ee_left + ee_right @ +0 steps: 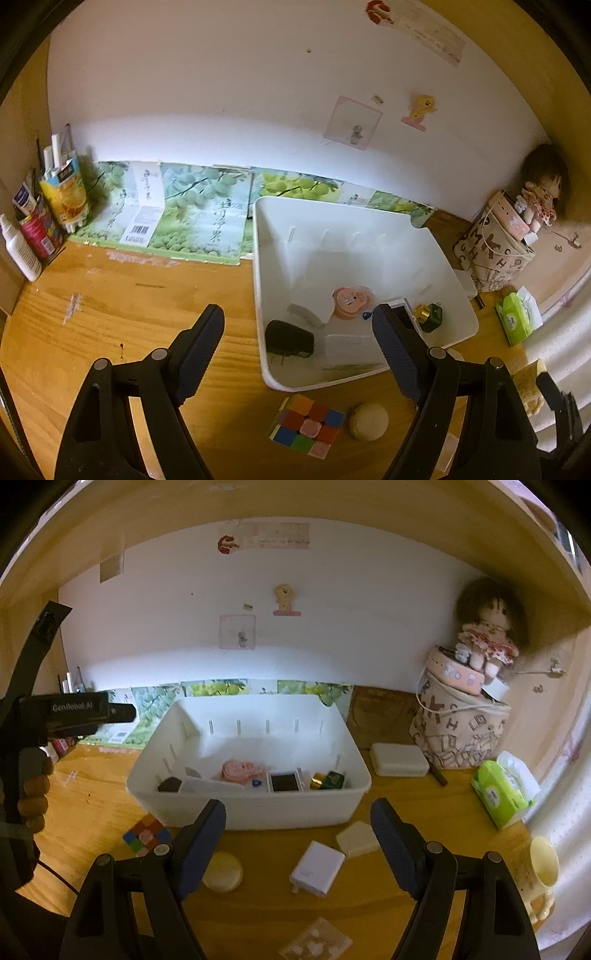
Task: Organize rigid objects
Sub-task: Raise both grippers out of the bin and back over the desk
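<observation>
A home, likely a child's desk nook: a wooden desk (406, 805) set against a white wall (332, 627). On that wall hang cartoon stickers (285, 599); at the desk's right end a rag doll (485, 635) sits atop a letter-printed fabric pouch (458, 734).

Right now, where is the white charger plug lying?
In the right wrist view the white charger plug lies on the wooden desk in front of the white bin, between the round cream case and the square cream case.

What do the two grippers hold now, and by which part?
Nothing. The left gripper and the right gripper are both open and empty above the desk.
</observation>
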Demonstrator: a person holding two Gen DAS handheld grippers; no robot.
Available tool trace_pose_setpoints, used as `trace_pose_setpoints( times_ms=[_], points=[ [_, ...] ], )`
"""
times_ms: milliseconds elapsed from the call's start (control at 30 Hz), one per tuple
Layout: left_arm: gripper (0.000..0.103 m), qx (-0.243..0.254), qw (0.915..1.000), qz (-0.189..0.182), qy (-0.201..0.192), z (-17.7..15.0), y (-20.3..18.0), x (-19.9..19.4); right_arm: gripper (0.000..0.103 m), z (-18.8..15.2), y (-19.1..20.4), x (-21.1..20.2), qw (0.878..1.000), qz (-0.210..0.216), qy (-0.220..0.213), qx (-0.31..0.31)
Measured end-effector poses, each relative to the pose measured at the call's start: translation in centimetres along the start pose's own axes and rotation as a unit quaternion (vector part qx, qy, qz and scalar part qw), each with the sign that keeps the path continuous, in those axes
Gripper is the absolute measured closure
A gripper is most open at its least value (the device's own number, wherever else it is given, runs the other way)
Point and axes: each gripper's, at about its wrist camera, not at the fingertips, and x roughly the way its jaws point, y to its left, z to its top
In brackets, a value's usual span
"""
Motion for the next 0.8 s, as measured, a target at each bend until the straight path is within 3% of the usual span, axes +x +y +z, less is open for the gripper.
trace_pose_setpoints(
  times_ms=[267, 800],
  points=[
    [0.018, -0.004, 0.9999, 0.011, 0.012, -0.9, -0.4, -0.5, 0.022, -2.0, -0.9, -1.0, 1.0, -0.002, 0.015, -0.002],
    [0.018, -0.041, 0.9975, 0.032, 0.048, -3.8, -4.9, -1.2, 0.022, -3.3, -5.1, -1.3, 0.995, 0.07, 0.045, -0.063]
  ],
)
